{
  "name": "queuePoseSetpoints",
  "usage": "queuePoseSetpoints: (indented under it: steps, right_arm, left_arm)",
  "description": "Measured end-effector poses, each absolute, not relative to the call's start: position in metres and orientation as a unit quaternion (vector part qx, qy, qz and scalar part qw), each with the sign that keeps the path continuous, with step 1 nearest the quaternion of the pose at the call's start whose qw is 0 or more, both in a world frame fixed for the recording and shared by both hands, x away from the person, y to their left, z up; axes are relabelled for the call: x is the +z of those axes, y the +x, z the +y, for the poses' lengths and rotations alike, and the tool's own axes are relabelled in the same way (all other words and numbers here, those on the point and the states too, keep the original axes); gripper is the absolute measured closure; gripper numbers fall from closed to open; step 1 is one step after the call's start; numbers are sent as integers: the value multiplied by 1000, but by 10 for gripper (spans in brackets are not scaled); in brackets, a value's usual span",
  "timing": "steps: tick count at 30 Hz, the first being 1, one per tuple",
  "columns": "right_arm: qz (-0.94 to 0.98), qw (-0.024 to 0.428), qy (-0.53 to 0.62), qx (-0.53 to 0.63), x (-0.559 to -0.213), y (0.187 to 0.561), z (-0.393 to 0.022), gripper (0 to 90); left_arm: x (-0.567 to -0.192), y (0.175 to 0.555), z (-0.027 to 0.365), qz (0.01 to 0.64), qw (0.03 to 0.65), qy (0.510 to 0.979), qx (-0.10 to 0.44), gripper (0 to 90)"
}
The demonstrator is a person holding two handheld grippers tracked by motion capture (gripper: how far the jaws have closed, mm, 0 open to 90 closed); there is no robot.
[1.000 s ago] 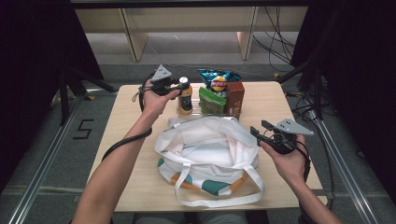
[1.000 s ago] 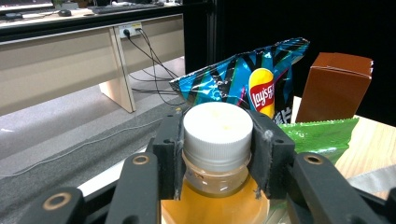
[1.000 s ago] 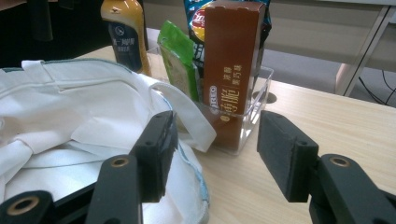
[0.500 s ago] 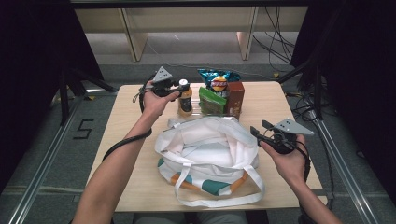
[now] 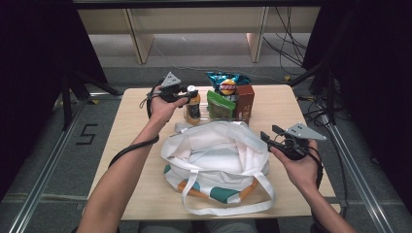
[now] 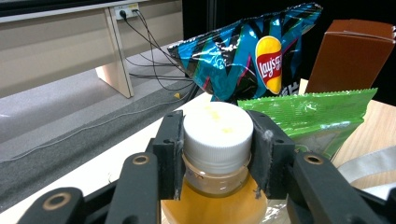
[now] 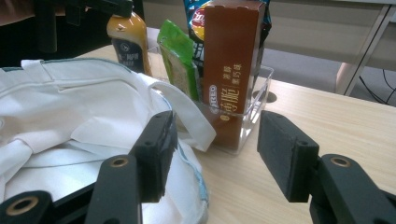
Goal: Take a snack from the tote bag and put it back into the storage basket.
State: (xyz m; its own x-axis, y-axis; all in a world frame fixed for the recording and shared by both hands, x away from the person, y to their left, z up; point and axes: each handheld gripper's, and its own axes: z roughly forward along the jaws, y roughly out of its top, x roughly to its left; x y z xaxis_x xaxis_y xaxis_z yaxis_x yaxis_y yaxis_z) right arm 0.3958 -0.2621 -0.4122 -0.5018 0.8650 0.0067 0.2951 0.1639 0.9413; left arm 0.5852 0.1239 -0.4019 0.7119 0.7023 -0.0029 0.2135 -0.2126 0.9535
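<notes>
An upright bottle of orange-yellow drink with a white cap stands just beside the green packet. The left gripper clamps its neck and cap, jaws partly parted. The right gripper hangs open, empty, beside the white bag.

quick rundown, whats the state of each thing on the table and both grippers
juice bottle: upright, capped
left gripper: shut on the bottle's cap
right gripper: open, nothing between the jaws
tote bag: mouth open, lying on the table
clear bin: upright, holds snacks
chip bag: sealed, upright
green packet: sealed
brown box: closed, standing in the bin
</notes>
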Motion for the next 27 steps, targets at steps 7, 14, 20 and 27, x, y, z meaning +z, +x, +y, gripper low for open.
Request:
queuePoseSetpoints:
  steps: [7,14,20,27]
  right_arm:
    - [708,283,410,500,-412,396,-262,464]
    - [711,280,410,498,-412,396,-262,463]
    - [709,283,410,499,-412,396,-262,463]
    - [712,280,409,497,-412,395,-262,463]
  left_arm:
    - [-406,586,123,312,546,747,217,585]
    - [-409,588,124,312,541,751,215,585]
    - [-410,588,124,312,539,753,211,585]
    - [-414,589,125,318,536,753,210,583]
